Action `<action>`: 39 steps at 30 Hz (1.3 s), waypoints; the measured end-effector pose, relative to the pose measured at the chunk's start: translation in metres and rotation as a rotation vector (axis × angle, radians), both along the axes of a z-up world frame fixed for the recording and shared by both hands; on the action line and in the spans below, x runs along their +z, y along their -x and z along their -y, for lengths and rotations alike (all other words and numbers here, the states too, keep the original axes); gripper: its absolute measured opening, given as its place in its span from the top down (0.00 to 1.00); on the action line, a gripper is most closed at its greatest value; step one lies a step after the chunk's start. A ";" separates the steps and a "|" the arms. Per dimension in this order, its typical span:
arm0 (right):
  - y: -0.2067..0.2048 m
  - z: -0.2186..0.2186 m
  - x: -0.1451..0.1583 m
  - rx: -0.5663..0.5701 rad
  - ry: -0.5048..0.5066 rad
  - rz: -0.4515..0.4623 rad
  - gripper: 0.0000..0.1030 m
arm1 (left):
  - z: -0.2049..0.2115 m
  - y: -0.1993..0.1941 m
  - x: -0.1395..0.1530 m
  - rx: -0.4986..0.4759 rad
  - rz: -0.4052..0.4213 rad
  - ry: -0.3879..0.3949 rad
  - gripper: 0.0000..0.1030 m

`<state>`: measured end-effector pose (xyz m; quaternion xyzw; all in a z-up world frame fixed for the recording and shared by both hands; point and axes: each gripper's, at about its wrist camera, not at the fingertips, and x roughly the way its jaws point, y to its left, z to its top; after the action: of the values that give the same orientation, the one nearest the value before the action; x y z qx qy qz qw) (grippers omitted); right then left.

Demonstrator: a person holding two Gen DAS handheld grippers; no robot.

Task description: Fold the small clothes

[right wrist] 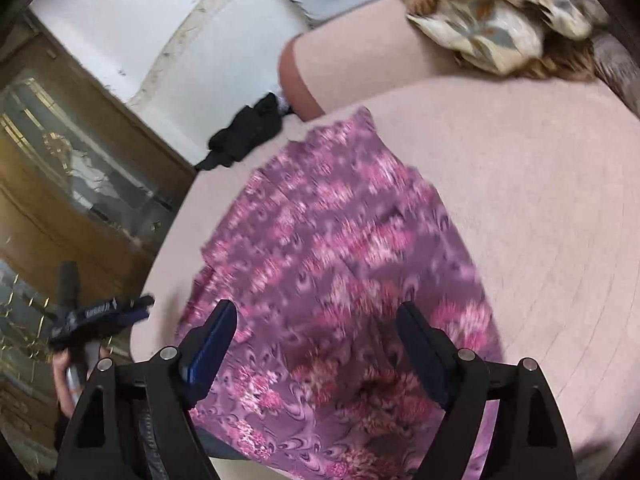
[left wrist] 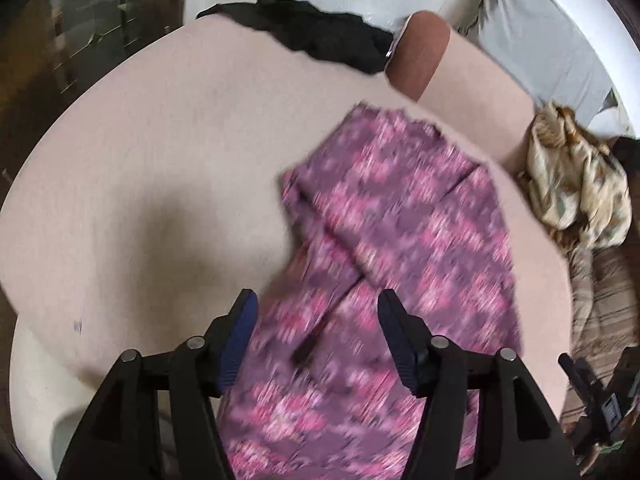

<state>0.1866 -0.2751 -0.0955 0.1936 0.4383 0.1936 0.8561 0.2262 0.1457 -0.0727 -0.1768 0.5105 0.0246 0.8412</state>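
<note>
blurred purple floral garment, near edge cut off

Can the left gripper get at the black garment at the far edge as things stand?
Probably yes. The left gripper is open and empty over the purple floral garment; bare pink bedsheet lies between it and the black garment, nothing blocking. It looks a long stretch.

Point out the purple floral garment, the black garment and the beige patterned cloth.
purple floral garment (left wrist: 400, 216): left wrist view, middle of the spread fabric.
black garment (left wrist: 320, 34): left wrist view, centre of the crumpled heap.
beige patterned cloth (right wrist: 488, 12): right wrist view, middle of the bundle.
</note>
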 end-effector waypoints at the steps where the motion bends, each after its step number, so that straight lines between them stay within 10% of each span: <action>1: -0.009 0.003 0.005 0.008 0.010 0.000 0.16 | -0.002 -0.015 0.007 -0.005 0.008 0.000 0.36; 8: -0.125 0.019 0.017 0.073 0.056 -0.072 0.16 | -0.001 -0.122 -0.005 -0.045 -0.051 -0.019 0.31; 21: -0.370 -0.016 -0.089 0.094 0.091 -0.270 0.27 | 0.019 -0.313 -0.091 -0.099 -0.183 -0.039 0.39; 25: -0.395 -0.033 -0.113 0.127 0.061 -0.289 0.48 | 0.024 -0.331 -0.113 -0.115 -0.208 -0.050 0.73; 27: -0.399 -0.040 -0.121 0.135 0.096 -0.301 0.79 | 0.027 -0.331 -0.110 -0.147 -0.179 -0.073 0.93; 35: -0.386 0.000 -0.062 0.020 0.163 -0.113 0.94 | 0.007 -0.339 -0.032 -0.165 0.006 -0.007 0.94; 39: -0.392 0.010 -0.055 -0.026 0.203 -0.088 0.95 | 0.033 -0.363 -0.035 -0.215 0.045 -0.130 0.96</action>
<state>0.5782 -0.2850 -0.1507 0.1199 0.4902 0.1283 0.8537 0.5888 0.1122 -0.1076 -0.0669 0.5046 -0.0366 0.8600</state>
